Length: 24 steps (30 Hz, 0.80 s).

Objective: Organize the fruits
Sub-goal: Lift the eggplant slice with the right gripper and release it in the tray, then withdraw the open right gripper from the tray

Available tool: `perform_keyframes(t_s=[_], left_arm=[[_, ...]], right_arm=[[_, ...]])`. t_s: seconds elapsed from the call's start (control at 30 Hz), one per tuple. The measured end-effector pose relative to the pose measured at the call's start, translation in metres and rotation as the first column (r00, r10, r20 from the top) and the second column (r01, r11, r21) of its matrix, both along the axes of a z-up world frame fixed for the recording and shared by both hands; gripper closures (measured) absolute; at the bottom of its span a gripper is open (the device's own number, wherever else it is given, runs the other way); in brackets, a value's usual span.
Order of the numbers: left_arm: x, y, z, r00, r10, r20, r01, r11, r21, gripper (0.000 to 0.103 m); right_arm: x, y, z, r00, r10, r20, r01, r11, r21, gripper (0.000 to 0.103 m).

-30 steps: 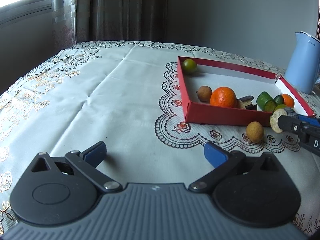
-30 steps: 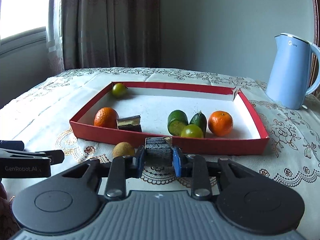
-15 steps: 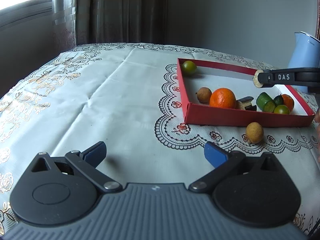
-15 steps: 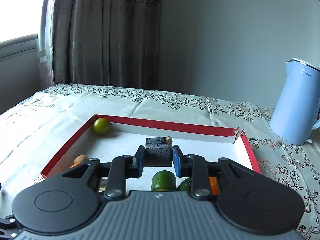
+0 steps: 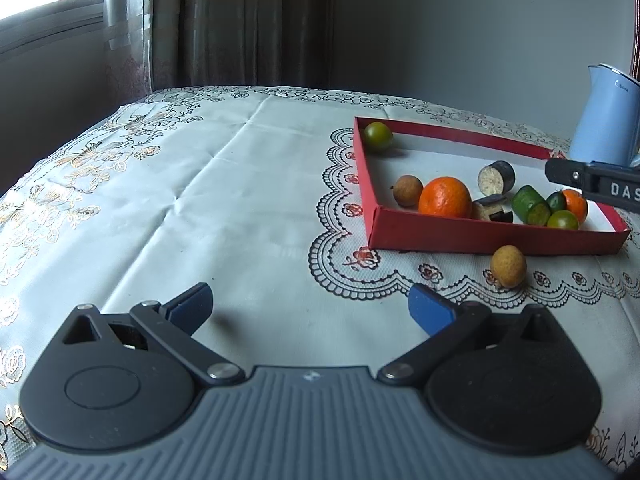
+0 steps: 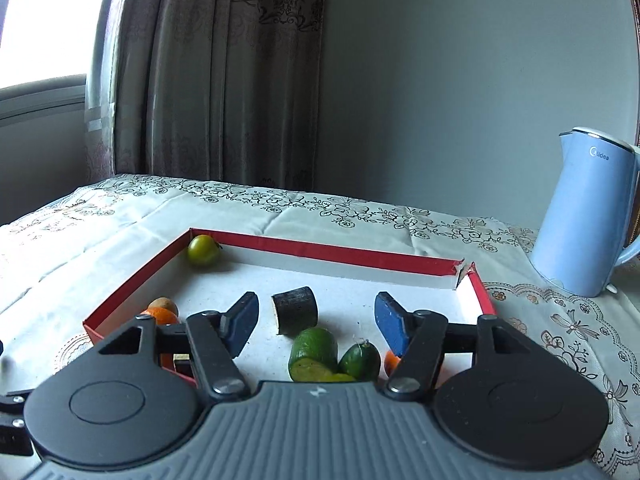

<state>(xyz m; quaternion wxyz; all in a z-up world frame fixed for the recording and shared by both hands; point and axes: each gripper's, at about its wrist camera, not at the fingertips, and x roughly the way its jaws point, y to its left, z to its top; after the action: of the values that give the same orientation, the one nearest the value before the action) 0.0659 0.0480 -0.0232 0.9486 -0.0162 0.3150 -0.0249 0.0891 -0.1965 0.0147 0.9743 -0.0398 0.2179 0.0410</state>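
Observation:
A red box [image 5: 460, 232] [image 6: 320, 245] holds a green round fruit [image 5: 377, 135] [image 6: 203, 250], an orange [image 5: 445, 197], a brown longan [image 5: 408, 190], cucumber pieces [image 6: 314, 354] and a dark cut chunk [image 5: 496, 177] [image 6: 295, 310]. That chunk lies on the box floor between the spreading fingers of my right gripper [image 6: 316, 320], whose jaws are opening and do not touch it. A second longan [image 5: 508, 266] sits on the cloth in front of the box. My left gripper [image 5: 310, 308] stands open over bare cloth, left of that longan.
A light blue kettle [image 6: 592, 220] [image 5: 606, 120] stands behind the box at the right. A curtain and a window sill are at the back left. The white embroidered tablecloth [image 5: 180, 200] spreads to the left of the box.
My right gripper carried the dark chunk from in front of the box to over its inside, then its jaws spread and the chunk dropped onto the box floor. The left gripper stayed still.

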Motion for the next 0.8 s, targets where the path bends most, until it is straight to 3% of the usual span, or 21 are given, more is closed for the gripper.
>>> perform_keyframes(t_s=[0.23, 0.3, 0.43, 0.8], left_arm=[[-0.002, -0.001, 0.0, 1.0, 0.004, 0.013, -0.004, 1.0, 0.013, 0.0], [-0.004, -0.002, 0.001, 1.0, -0.001, 0.025, 0.001, 1.0, 0.016, 0.0], [-0.011, -0.01, 0.006, 0.997, -0.011, 0.076, 0.007, 0.999, 0.05, 0.0], [-0.013, -0.091, 0.016, 0.97, -0.213, 0.114, 0.197, 0.971, 0.133, 0.0]], right_arm=[[-0.062, -0.024, -0.014, 0.998, -0.034, -0.043, 0.035, 0.999, 0.025, 0.035], [-0.069, -0.029, -0.023, 0.996, -0.047, -0.079, 0.048, 0.999, 0.016, 0.031], [-0.069, -0.04, -0.033, 0.99, -0.08, -0.116, 0.087, 0.995, 0.053, 0.03], [-0.073, -0.059, -0.034, 0.983, -0.13, -0.127, 0.147, 0.979, 0.139, 0.03]])
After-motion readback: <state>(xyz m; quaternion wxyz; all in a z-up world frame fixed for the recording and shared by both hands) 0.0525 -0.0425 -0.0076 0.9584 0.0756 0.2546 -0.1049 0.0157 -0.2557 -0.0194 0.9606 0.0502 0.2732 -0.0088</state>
